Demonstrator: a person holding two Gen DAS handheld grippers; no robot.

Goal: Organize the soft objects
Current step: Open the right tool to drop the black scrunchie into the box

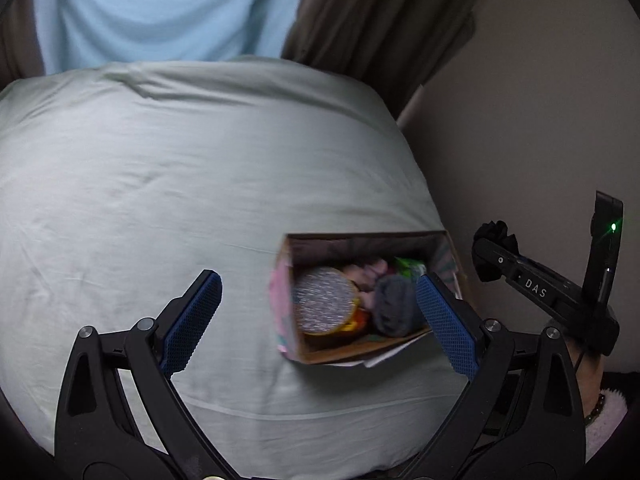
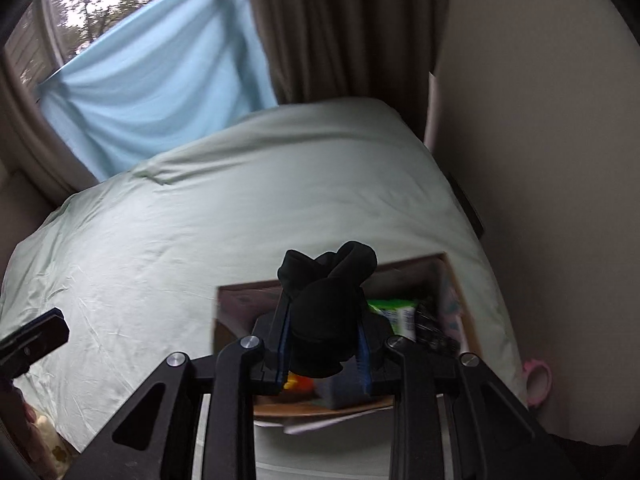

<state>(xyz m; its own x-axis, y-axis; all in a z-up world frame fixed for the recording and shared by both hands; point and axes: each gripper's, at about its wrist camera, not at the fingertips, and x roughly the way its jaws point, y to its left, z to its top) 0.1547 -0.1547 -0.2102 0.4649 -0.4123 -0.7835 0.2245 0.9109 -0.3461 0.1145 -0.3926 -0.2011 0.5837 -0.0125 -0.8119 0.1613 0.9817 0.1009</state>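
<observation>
An open cardboard box point(image 1: 292, 312) sits on the pale green bed and holds several soft things: a round grey sponge-like disc point(image 1: 324, 305), a grey rolled item point(image 1: 396, 308), pink cloth and a green pack. My left gripper point(image 1: 320, 316) is open and empty, its blue pads either side of the box. My right gripper point(image 2: 324, 340) is shut on a black rolled sock point(image 2: 326, 308) and holds it above the box point(image 2: 460, 304). The right gripper also shows in the left wrist view point(image 1: 496, 248), right of the box.
The bed point(image 1: 160, 200) fills most of both views. A beige wall point(image 1: 520, 120) runs close along its right side. Brown curtains point(image 2: 340, 28) and a light blue cloth point(image 2: 160, 80) hang behind. A pink object point(image 2: 538, 384) lies by the wall.
</observation>
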